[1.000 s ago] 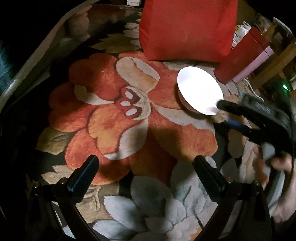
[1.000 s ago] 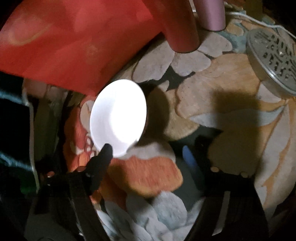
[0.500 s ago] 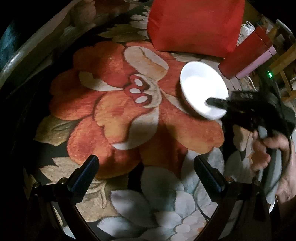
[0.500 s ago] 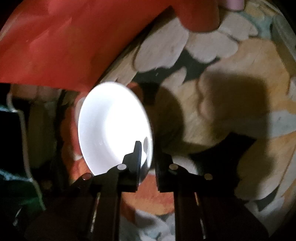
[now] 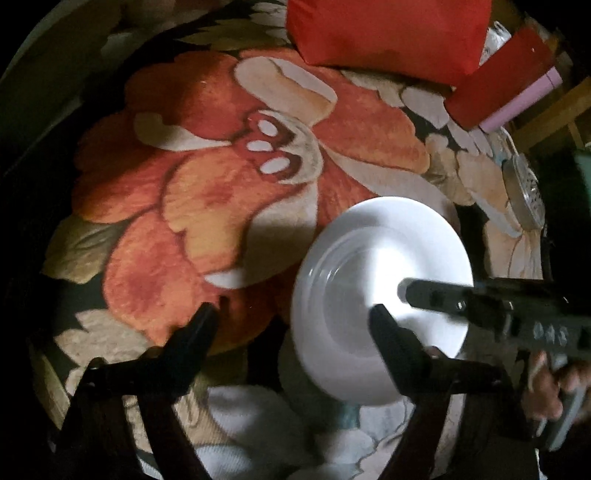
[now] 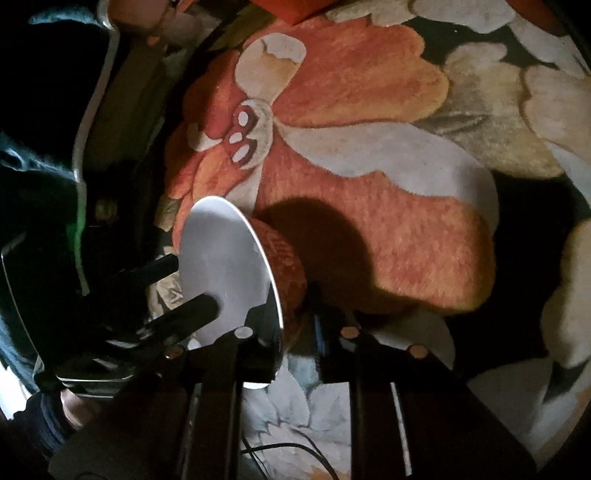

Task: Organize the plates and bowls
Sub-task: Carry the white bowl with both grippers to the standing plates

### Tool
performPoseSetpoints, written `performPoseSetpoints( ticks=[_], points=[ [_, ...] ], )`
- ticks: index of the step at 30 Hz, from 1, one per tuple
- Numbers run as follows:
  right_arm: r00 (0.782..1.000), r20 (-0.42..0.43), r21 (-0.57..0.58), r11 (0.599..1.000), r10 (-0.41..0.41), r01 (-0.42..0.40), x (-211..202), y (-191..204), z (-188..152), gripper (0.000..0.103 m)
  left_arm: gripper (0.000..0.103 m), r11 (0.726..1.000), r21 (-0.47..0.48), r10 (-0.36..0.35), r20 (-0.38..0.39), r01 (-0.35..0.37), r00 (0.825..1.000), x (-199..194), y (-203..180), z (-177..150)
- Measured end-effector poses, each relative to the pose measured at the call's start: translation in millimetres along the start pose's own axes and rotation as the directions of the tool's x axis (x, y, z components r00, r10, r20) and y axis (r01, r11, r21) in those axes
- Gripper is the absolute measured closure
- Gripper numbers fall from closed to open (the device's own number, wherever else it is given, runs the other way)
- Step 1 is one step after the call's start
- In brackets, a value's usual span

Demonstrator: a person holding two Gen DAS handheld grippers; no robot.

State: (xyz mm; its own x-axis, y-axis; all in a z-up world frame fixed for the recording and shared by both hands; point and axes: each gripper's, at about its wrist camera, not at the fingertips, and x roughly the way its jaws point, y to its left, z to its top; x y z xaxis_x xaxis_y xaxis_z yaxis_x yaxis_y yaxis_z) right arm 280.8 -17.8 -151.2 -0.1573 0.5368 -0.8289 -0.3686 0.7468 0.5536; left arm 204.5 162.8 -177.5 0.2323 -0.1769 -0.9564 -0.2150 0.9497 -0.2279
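A white bowl (image 5: 351, 266) with a red outside (image 6: 284, 266) hangs tilted above the floral rug (image 5: 221, 184). My right gripper (image 6: 295, 343) pinches its rim, one finger inside and one outside; its jaws are easing open a little but still press on the rim. In the left wrist view the right gripper (image 5: 406, 293) reaches in from the right. My left gripper (image 5: 293, 321) stands wide with its jaws closing. One of its fingers (image 5: 388, 332) lies over the bowl's inside, the bowl's left rim sits between the two, and neither pad presses on it. The left gripper (image 6: 192, 284) shows beside the bowl.
A red cushion (image 5: 388, 33) lies at the rug's far edge, with a red and a pink box (image 5: 498, 96) to its right. A round grey perforated disc (image 5: 524, 192) sits at the right. A hand (image 5: 546, 391) holds the right gripper. A thin cable (image 6: 288, 450) runs below.
My right gripper shut on the bowl's rim, lifted it off the rug and carried it to the left gripper. The left gripper sank lower and its jaws narrowed.
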Motion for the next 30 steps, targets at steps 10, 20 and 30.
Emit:
performPoseSetpoints(
  ticks=[10,20,30],
  points=[
    [0.992,0.047,0.041,0.992,-0.119,0.117,2.0,6.6,-22.8,0.088,0.087,0.999,0.023,-0.023,-0.017,0.023,1.000,1.1,-15.7,1.3],
    [0.986,0.108,0.081,0.989,-0.131,0.123,-36.3,0.0,-66.0,0.090,0.087,0.993,0.111,-0.049,-0.003,0.049,0.999,-29.0,-64.8,-13.1],
    [0.965,0.203,0.210,0.970,-0.169,0.125,-98.8,-25.2,-126.5,0.090,0.087,0.965,0.250,-0.073,-0.028,0.078,0.997,-48.0,-145.5,-45.1]
  ],
)
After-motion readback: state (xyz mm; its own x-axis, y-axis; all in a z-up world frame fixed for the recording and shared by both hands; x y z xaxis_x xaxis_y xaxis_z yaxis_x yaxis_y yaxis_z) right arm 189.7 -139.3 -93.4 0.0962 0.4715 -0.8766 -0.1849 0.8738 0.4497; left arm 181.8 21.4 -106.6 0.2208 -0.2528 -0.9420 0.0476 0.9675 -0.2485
